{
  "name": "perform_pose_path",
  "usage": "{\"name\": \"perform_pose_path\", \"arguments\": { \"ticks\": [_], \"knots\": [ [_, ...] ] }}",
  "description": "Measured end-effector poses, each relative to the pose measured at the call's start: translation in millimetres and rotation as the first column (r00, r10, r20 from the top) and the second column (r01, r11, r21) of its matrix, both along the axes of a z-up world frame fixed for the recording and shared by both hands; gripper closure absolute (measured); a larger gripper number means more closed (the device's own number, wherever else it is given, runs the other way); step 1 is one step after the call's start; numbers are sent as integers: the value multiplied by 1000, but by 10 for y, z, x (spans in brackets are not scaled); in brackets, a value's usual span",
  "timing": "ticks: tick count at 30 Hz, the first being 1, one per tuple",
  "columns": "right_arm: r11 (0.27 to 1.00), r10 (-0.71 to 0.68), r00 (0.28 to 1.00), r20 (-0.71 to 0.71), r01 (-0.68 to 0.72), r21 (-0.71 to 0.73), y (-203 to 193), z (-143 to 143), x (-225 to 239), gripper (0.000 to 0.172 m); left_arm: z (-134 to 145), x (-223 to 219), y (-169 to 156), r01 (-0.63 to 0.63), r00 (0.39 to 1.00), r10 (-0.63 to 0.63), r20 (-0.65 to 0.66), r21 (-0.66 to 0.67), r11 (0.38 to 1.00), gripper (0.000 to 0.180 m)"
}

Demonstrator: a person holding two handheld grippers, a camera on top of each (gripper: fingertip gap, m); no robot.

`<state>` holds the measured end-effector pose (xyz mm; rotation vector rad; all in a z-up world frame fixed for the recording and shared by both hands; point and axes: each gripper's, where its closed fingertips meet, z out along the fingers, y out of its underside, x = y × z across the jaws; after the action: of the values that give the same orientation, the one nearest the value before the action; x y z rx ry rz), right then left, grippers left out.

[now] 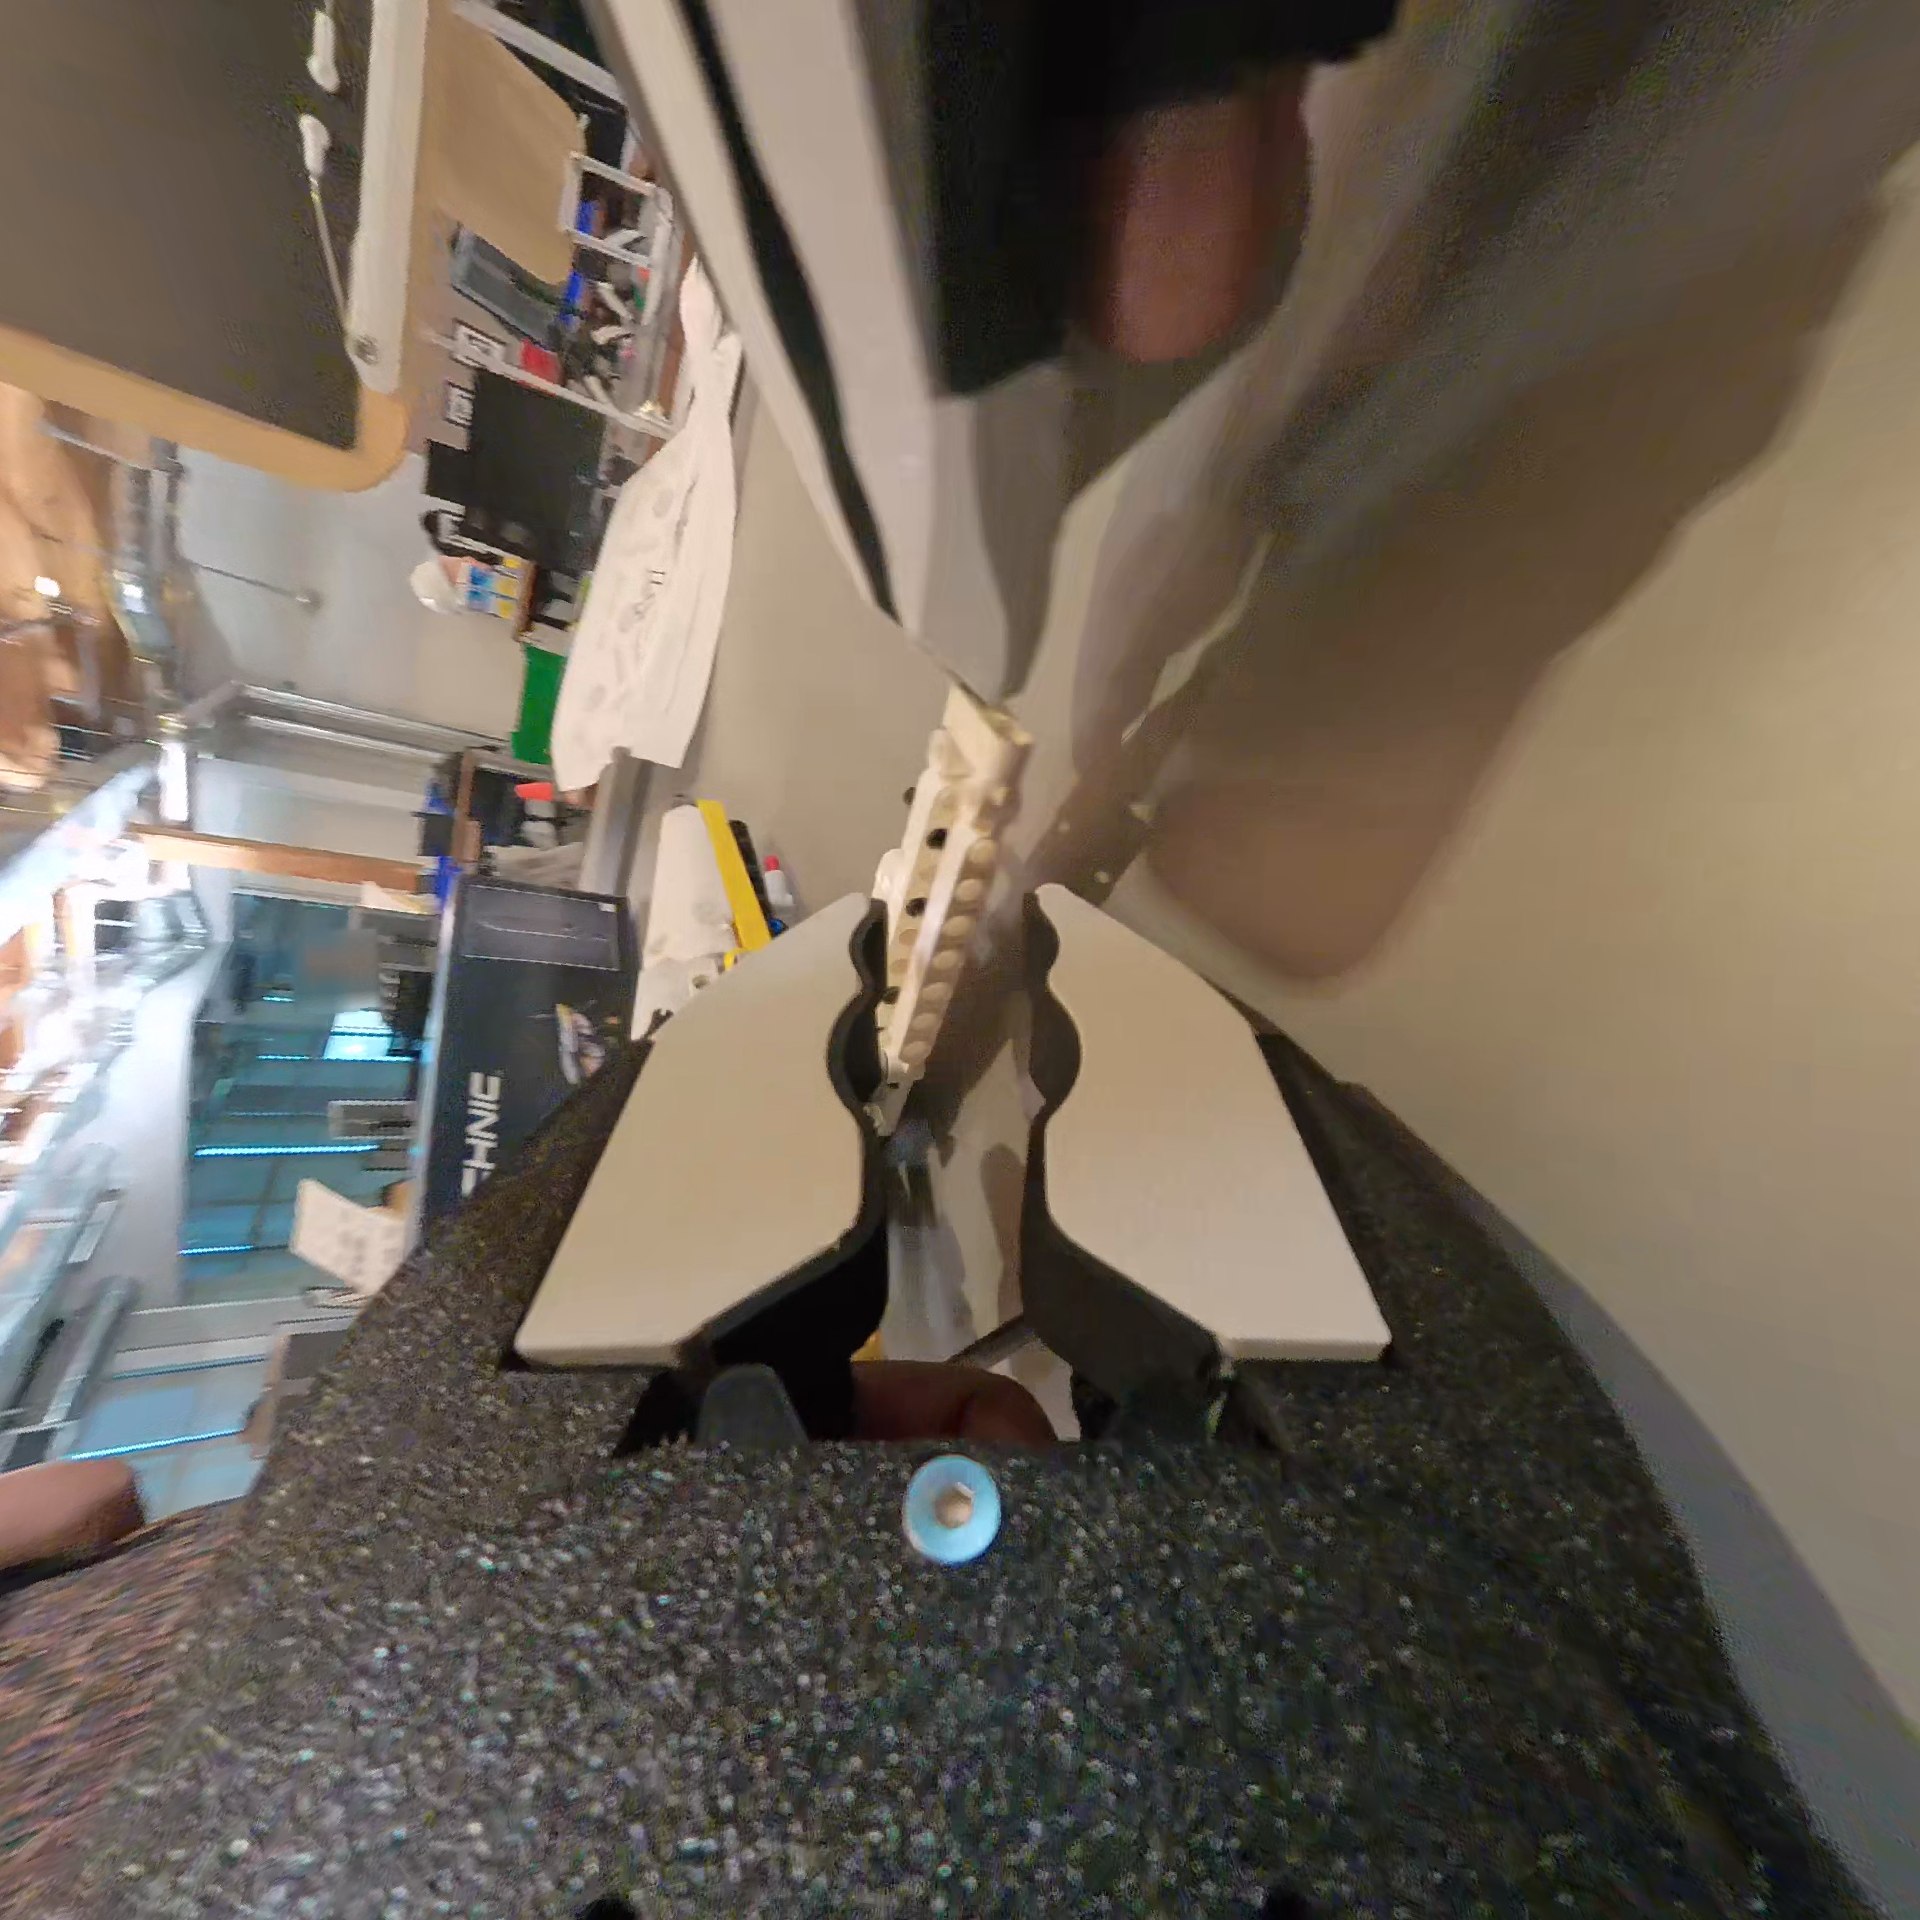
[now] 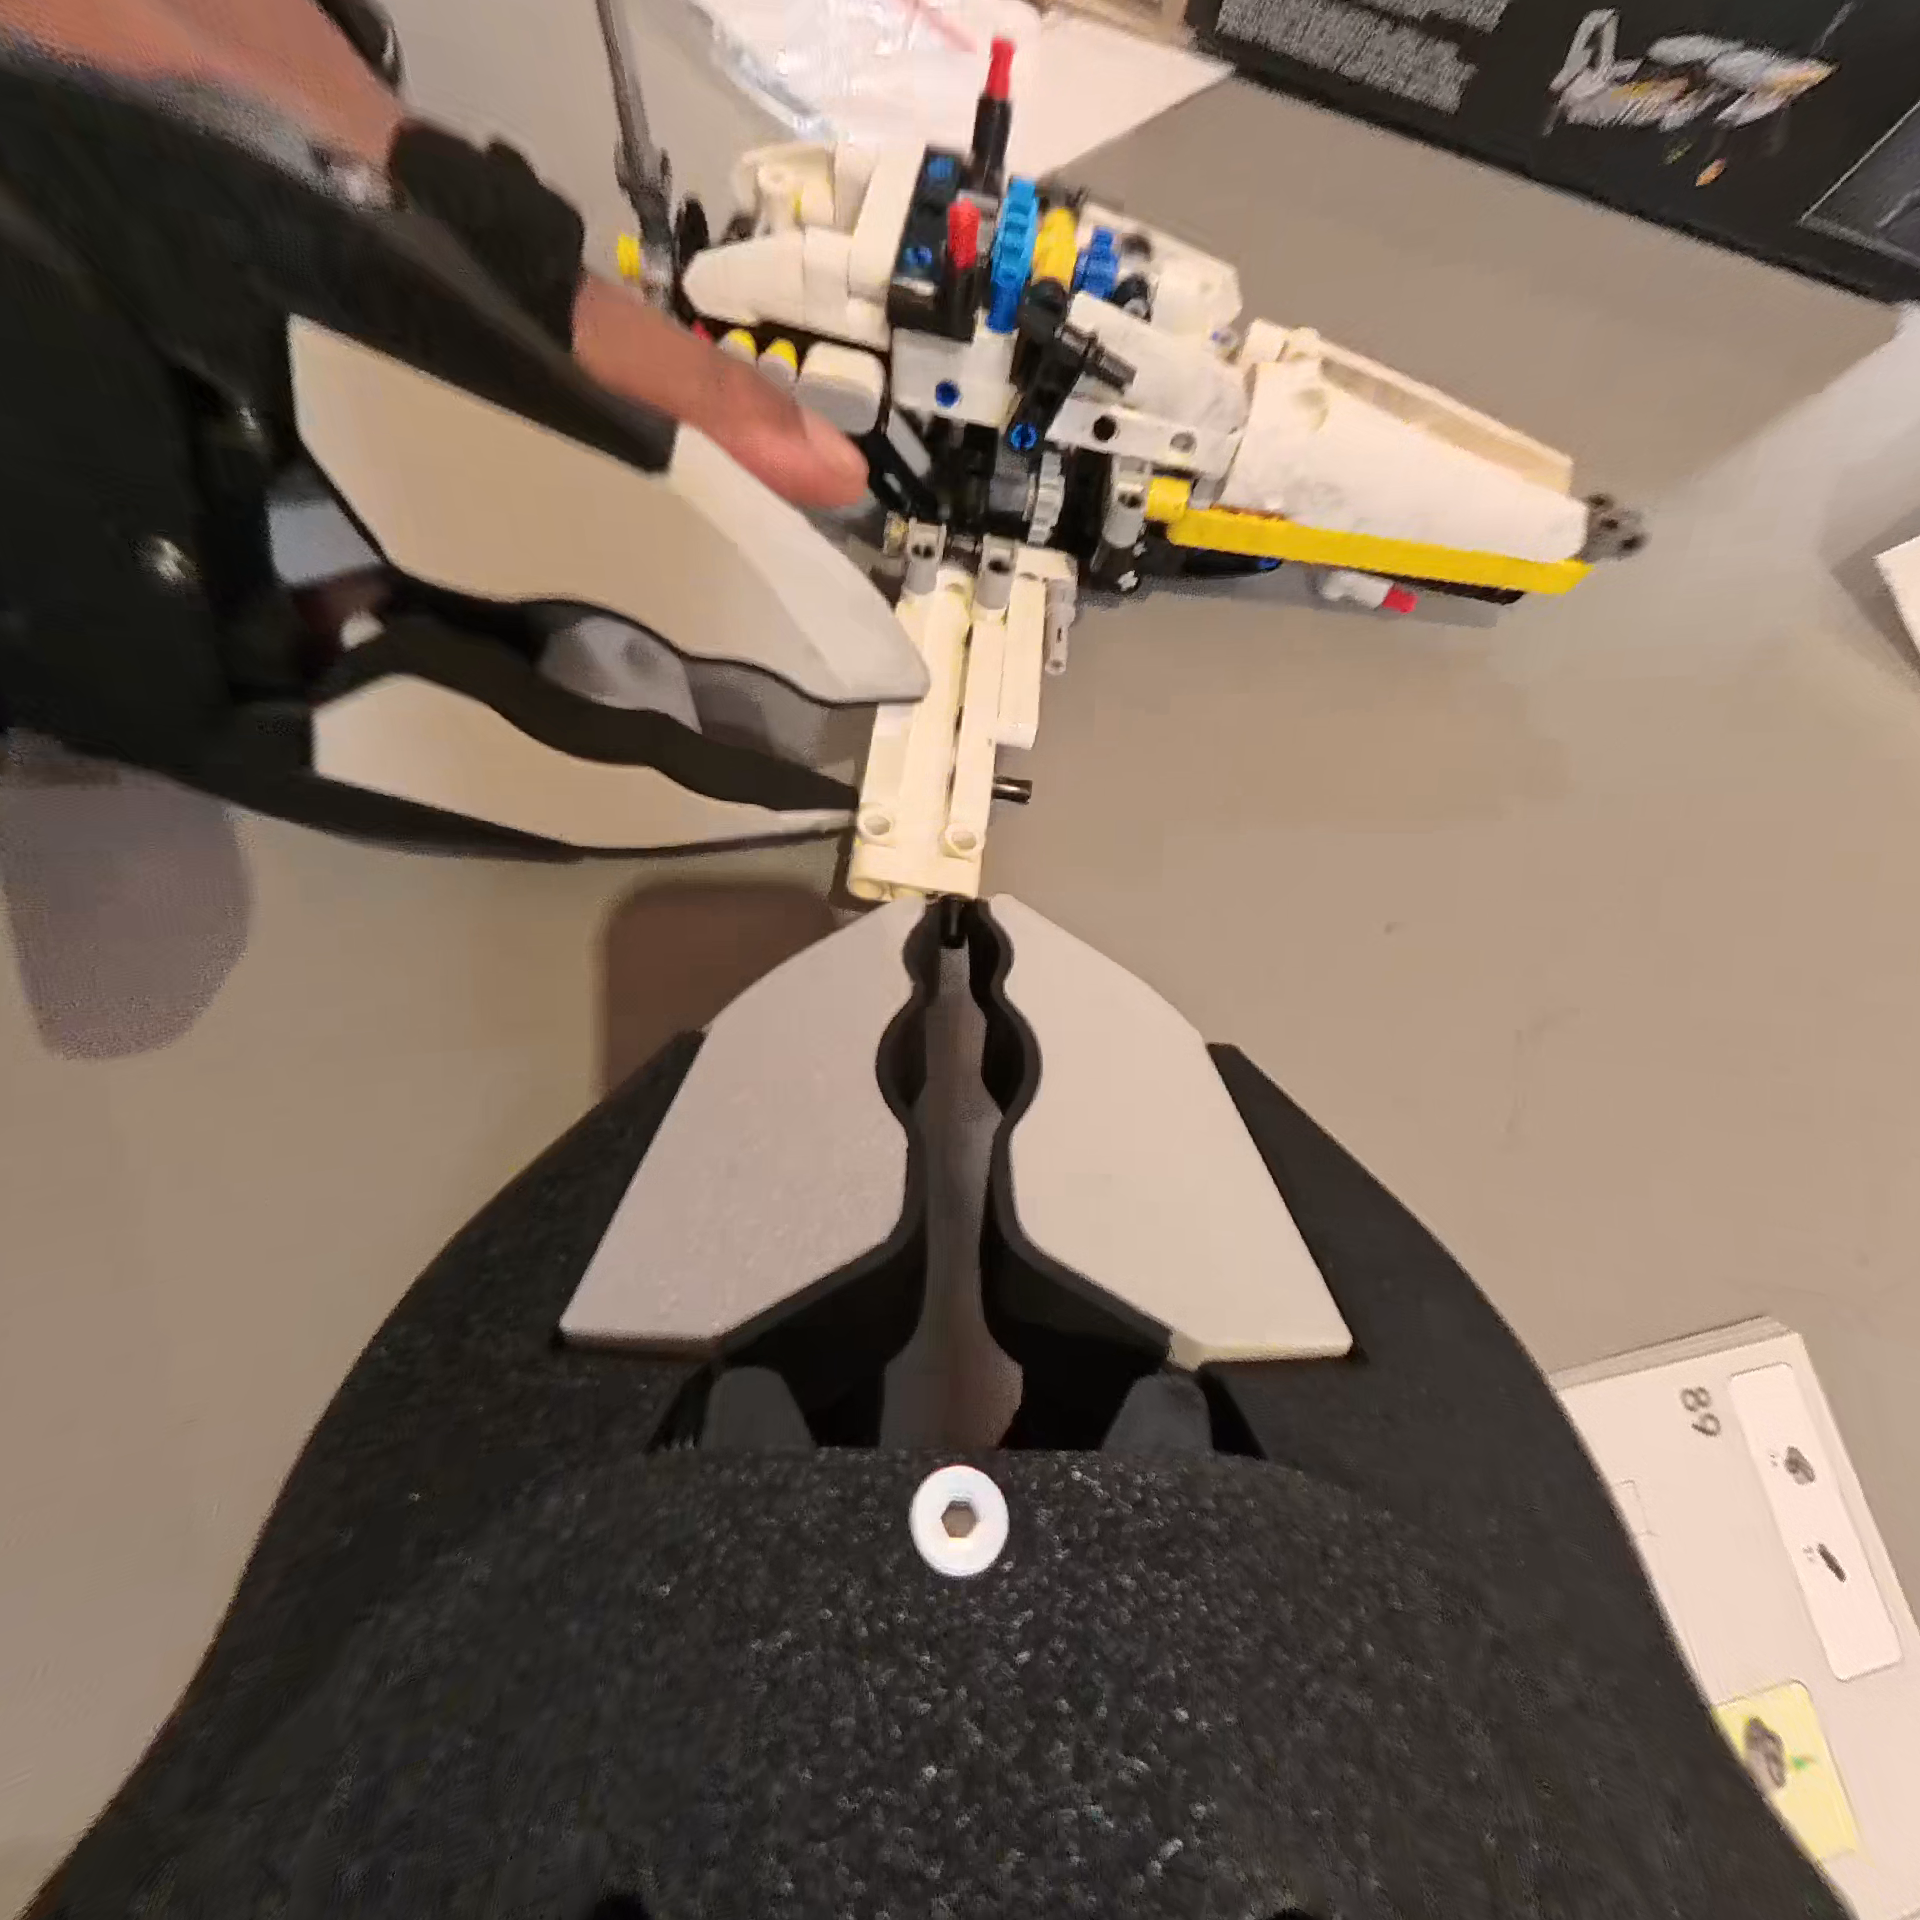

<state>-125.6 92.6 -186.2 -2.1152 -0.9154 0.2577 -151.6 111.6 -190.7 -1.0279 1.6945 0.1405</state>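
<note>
A white, black and yellow brick-built aircraft model (image 2: 1299, 457) lies on the grey table (image 2: 1403, 987). A white beam assembly (image 2: 956, 727) sticks out from it toward me. My left gripper (image 2: 888, 748) comes in from the left and is shut on that assembly's side. In the left wrist view the studded white assembly (image 1: 935, 966) stands edge-on between the left gripper's (image 1: 954, 904) pads. My right gripper (image 2: 954, 914) is at the assembly's near end, shut on a small black pin (image 2: 950, 927) that pokes out of it. A right gripper finger (image 1: 831, 364) shows above in the left wrist view.
A gloved hand (image 2: 727, 416) holds the left gripper. A black box (image 2: 1558, 83) stands at the back right, clear bags (image 2: 862, 42) at the back. An open booklet (image 2: 1745, 1558) lies near right. The left wrist view is rolled sideways; the box (image 1: 530, 1039) shows there too.
</note>
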Motion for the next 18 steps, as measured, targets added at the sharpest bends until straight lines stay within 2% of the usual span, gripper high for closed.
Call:
{"name": "perform_pose_path", "arguments": {
  "ticks": [7,8,10,13,18],
  "knots": [
    [999,0,997,-80,4,51,-15,249,-61,168,164,174,59,-29,998,17,53,230,973,146],
    [998,2,997,-82,2,57,-26,261,-76,168,188,205,71,-35,998,18,68,266,963,149],
    [998,0,998,-66,4,66,-46,253,-86,168,222,244,84,-56,995,24,99,327,943,169],
    [993,-22,1000,-17,24,114,-64,219,-65,168,203,253,73,-100,990,66,123,289,952,171],
    [981,-62,998,1,60,185,-142,167,-44,168,154,265,0,-68,994,43,100,267,961,170]
  ]
}}
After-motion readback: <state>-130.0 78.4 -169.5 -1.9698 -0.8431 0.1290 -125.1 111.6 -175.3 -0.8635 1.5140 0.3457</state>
